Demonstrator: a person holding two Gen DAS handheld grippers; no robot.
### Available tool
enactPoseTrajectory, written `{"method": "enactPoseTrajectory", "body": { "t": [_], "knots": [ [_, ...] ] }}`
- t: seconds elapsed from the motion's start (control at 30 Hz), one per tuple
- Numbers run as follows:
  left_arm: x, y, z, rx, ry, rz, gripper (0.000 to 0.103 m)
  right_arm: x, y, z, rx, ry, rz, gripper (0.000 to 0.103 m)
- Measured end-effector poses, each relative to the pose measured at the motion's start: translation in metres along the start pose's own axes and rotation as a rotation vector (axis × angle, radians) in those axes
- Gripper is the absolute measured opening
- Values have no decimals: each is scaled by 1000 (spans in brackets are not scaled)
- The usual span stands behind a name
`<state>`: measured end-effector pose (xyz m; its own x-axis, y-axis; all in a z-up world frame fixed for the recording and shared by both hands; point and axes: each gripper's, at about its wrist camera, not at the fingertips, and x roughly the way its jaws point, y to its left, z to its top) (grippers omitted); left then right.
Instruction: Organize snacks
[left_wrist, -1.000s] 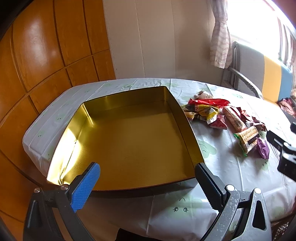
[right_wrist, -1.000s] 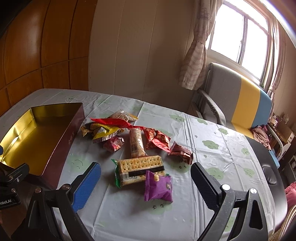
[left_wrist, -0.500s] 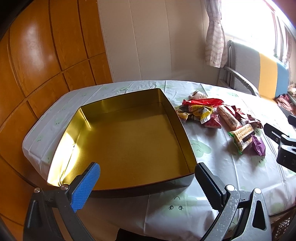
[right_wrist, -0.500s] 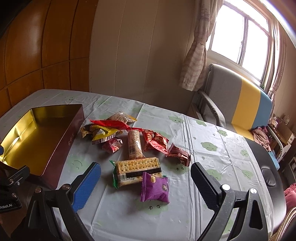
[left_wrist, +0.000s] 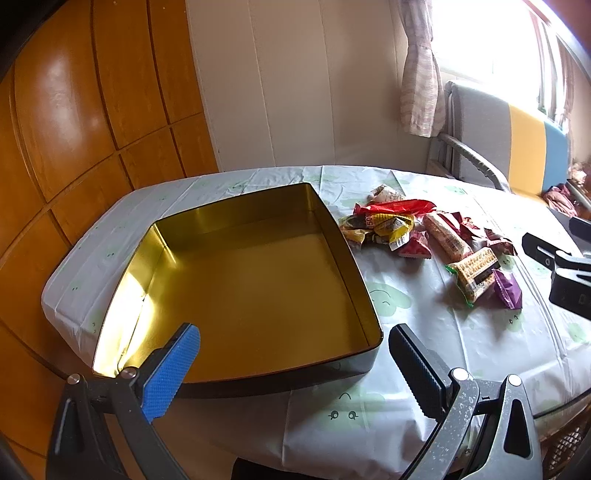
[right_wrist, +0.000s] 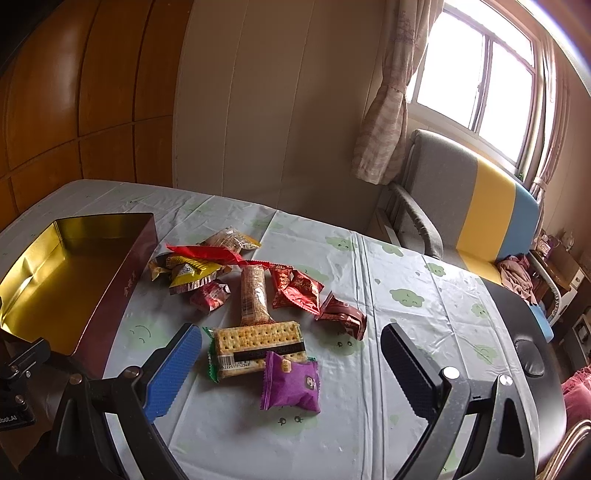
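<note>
1. Left wrist view: my left claw (left_wrist: 293, 363) is spread wide and pinches nothing. Its arms are cut off by the bottom edge. The gold tin (left_wrist: 354, 280) lies straight ahead at 12 o'clock, its near wall between my two fingers, and the inside is bare. The tin's outer near wall is in shadow and hard to read. The snack pile (left_wrist: 424, 232) sits on the tablecloth (left_wrist: 424, 354) at about 2 o'clock, just beside the tin's right wall. Printing on the wrappers is too small to make out. My right claw (left_wrist: 565, 266) pokes in at 3 o'clock, mostly cut off by the frame.

2. Right wrist view: my right claw (right_wrist: 291, 360) is also spread, with nothing between its fingers. The cracker pack (right_wrist: 255, 349) and the purple packet (right_wrist: 290, 384) lie between my fingertips at 12 o'clock, the purple one overlapping the pack's near corner. Red packets (right_wrist: 299, 291), a long biscuit roll (right_wrist: 253, 295) and yellow wrappers (right_wrist: 190, 273) lie beyond, overlapping so edges are hidden. The tin (right_wrist: 122, 291) lies at 10 o'clock, its left part cut off. The chair (right_wrist: 480, 206) stands at 2 o'clock.
</note>
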<state>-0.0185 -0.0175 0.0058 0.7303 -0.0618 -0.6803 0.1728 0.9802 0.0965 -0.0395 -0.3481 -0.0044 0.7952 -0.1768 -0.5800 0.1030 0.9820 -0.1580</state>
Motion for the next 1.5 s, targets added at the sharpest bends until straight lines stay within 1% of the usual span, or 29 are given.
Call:
{"method": "enactPoseTrajectory", "body": {
  "t": [0.4, 0.6, 0.73, 0.87, 1.0, 1.13, 1.2, 1.27, 1.3, 1.37, 1.4, 1.43, 1.47, 1.5],
  "knots": [
    [2, -3, 0, 2, 11, -7, 103, 0, -11, 6, -18, -11, -9, 99],
    [3, -5, -1, 6, 15, -9, 103, 4, -33, 16, -1, -4, -12, 99],
    [5, -7, -1, 14, 22, -16, 103, 13, -60, 27, 21, 21, 2, 99],
    [5, -13, -2, 33, 22, -27, 103, 33, -96, 34, 63, 56, -21, 99],
    [4, -23, -3, 75, 24, -46, 103, 62, -132, 30, 98, 118, -42, 99],
    [2, -33, -2, 123, 14, -110, 102, 85, -165, 11, 206, 180, -26, 99],
    [4, -39, 1, 146, 19, -128, 102, 96, -174, 3, 254, 242, -14, 99],
    [7, -46, 6, 165, 44, -195, 96, 100, -179, 2, 289, 263, 11, 99],
    [10, -51, 9, 178, 63, -231, 92, 100, -178, 2, 292, 265, 24, 99],
    [15, -63, 16, 210, 87, -285, 91, 100, -174, 3, 282, 270, 31, 99],
    [17, -71, 18, 225, 92, -303, 88, 99, -172, 3, 277, 268, 36, 99],
    [19, -79, 21, 239, 103, -325, 81, 99, -171, 4, 274, 265, 41, 99],
    [21, -87, 23, 249, 116, -350, 76, 99, -170, 4, 273, 264, 42, 99],
    [23, -96, 25, 258, 132, -378, 68, 99, -171, 4, 279, 267, 43, 99]
  ]
}}
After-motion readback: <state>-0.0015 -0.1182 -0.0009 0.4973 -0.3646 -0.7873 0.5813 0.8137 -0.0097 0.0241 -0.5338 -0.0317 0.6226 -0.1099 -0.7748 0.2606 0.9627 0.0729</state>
